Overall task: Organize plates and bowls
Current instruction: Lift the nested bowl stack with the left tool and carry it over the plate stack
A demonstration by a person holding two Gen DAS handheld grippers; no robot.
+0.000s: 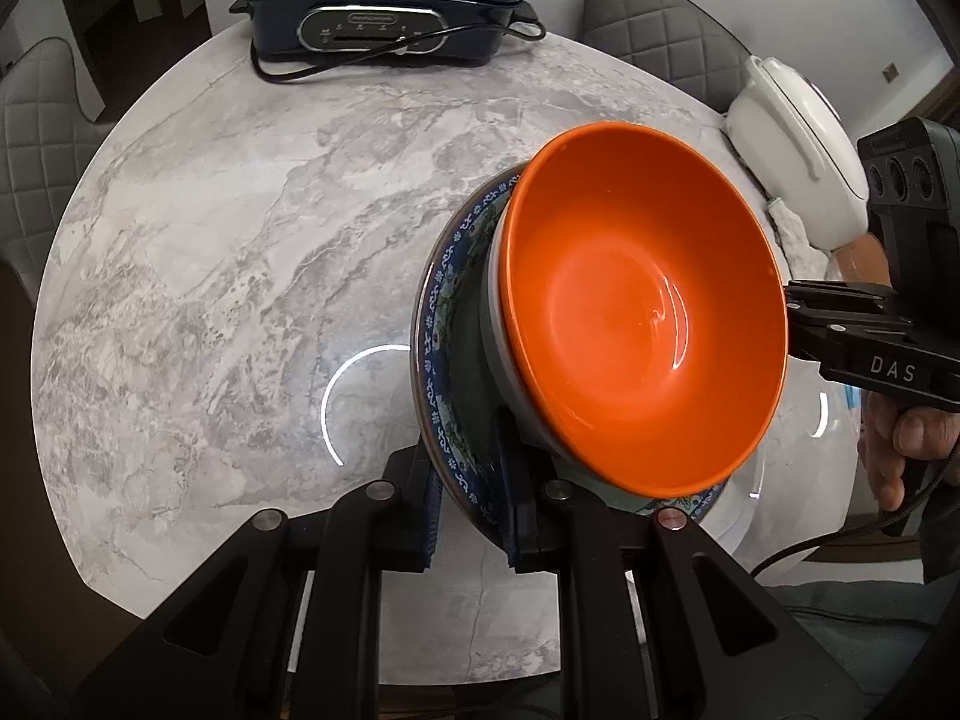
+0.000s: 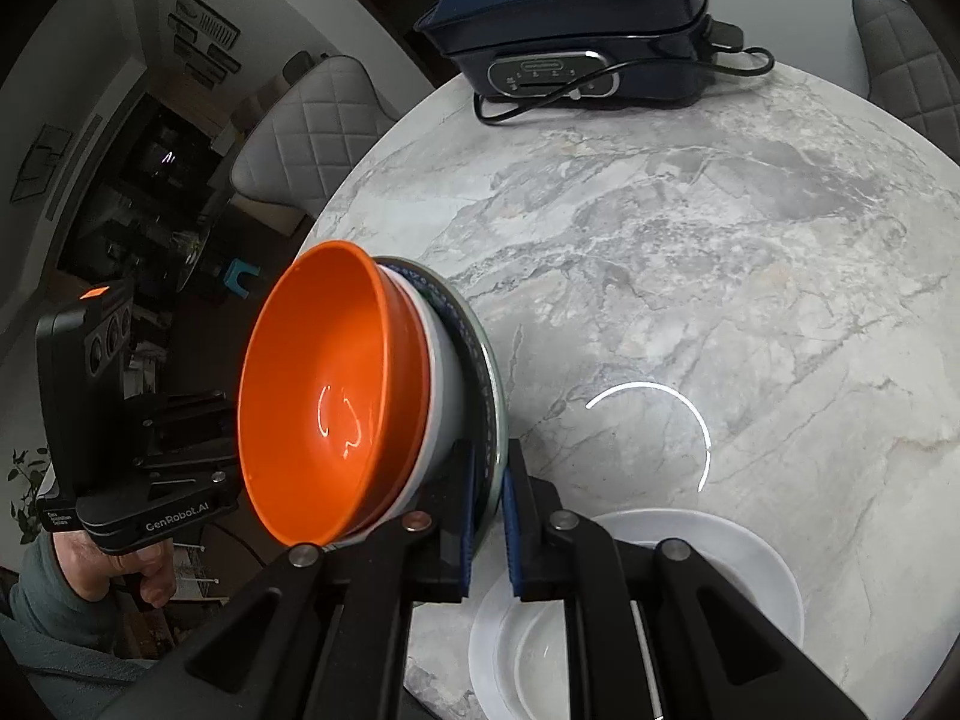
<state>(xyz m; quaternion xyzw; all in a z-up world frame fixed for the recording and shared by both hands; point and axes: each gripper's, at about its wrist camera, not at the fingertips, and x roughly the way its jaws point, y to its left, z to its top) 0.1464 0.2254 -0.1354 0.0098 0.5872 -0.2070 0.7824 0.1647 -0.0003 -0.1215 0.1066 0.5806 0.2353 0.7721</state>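
Left gripper: closed on the near rim of the blue-patterned plate, 1 pad on each face of the rim.
Right gripper: clamped on the opposite rim of the same plate; in the left wrist view its black body reaches in from the right edge.
Blue-patterned plate: held off the marble table between the 2 grippers, tilted.
Orange bowl: sits in a white bowl, and both ride on the plate; orange inside faces the cameras.
White plate: on the table below the lifted stack, near the table's edge.
Smaller white dish: lying partly on the white plate, under the right gripper.
Blue electric cooker: at the far side of the table, its cord lying in front.
White lidded appliance: by the table's right edge.
Person's hands: 1 hand holds the right gripper, the other holds the left.
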